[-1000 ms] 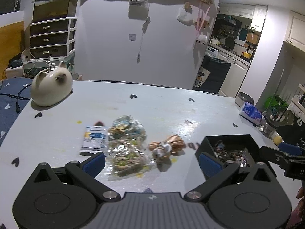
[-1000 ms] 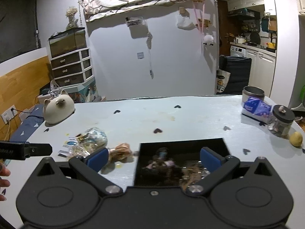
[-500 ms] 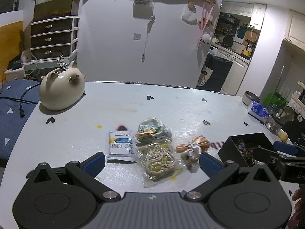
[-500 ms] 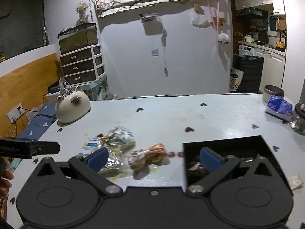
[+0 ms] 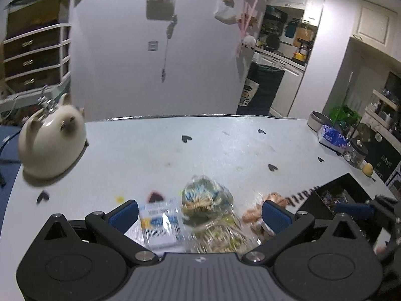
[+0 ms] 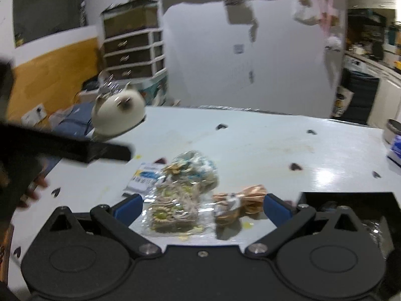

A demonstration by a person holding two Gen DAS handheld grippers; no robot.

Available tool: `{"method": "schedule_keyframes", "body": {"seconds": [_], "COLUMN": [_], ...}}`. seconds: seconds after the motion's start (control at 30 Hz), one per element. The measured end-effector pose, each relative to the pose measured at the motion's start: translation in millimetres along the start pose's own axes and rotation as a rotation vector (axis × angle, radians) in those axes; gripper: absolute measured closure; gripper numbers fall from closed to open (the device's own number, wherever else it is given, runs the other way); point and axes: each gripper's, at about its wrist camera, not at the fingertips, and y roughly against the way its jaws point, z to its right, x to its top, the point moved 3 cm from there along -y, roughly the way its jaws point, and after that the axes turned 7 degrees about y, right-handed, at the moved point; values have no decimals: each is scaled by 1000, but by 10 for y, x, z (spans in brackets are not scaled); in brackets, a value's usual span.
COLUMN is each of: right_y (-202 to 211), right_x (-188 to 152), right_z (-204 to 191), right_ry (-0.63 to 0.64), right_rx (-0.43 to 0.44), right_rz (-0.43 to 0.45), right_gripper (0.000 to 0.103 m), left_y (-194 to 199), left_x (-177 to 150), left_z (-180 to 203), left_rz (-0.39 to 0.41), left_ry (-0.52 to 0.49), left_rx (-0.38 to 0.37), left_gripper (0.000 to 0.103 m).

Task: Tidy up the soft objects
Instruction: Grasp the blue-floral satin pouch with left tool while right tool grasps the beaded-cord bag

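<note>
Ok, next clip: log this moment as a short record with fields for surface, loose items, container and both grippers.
surface: white table with small dark heart marks
loose items: two clear bags of knotted fabric, a white and blue packet, a peach fabric bundle
container: black box to the right of the bundle, some items already inside
ornament: cream cat-shaped figure at the table's far left
left gripper: open, empty, above the packet and bags
right gripper: open, empty, facing the bags and bundle
image quality: motion blur in both views

A cream cat-shaped pot [image 5: 51, 148] sits on the pale table [image 5: 213, 145].
</note>
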Motion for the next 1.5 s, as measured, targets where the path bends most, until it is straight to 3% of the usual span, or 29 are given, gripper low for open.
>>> {"method": "schedule_keyframes", "body": {"seconds": [0.17, 0.47, 0.6, 0.73, 1.0, 1.27, 1.3, 1.37, 1.5], "right_y": [-302, -882, -1137, -1198, -953, -772, -799, -871, -1052], "right_x": [21, 72, 36, -95, -251, -58, -24, 33, 109], "right_z": [-140, -393, -625, -684, -35, 122, 112, 104, 94], "right_ry": [28, 109, 204, 306, 133, -120, -135, -155, -193], "right_rx": [81, 34, 30, -41, -255, -128, -116, -105, -100], "right_rz": [-97, -182, -206, -256, -363, -295, -290, -292, -293], "right_gripper": [1, 1, 0, 0, 1, 1, 1, 1, 1], "left_y": [-323, -792, -890, -988, -1309, -1663, -1699, -1748, -1814], "left_x": [218, 425, 449, 453, 400, 258, 247, 242, 242], "left_z": [-67, -166, -205, -236, -114, 44, 54, 62, 24], "left_rz": [-33, -91, -111, -130, -196, -274, -277, -276, -291], "left_ry": [-51, -83, -87, -97, -199, -230, -230, -226, -206], "left_rx": [-38, -63, -72, -81, -120, -87, -79, -70, -60], "left_gripper": [0, 0, 0, 0, 0, 2, 4, 18, 28]}}
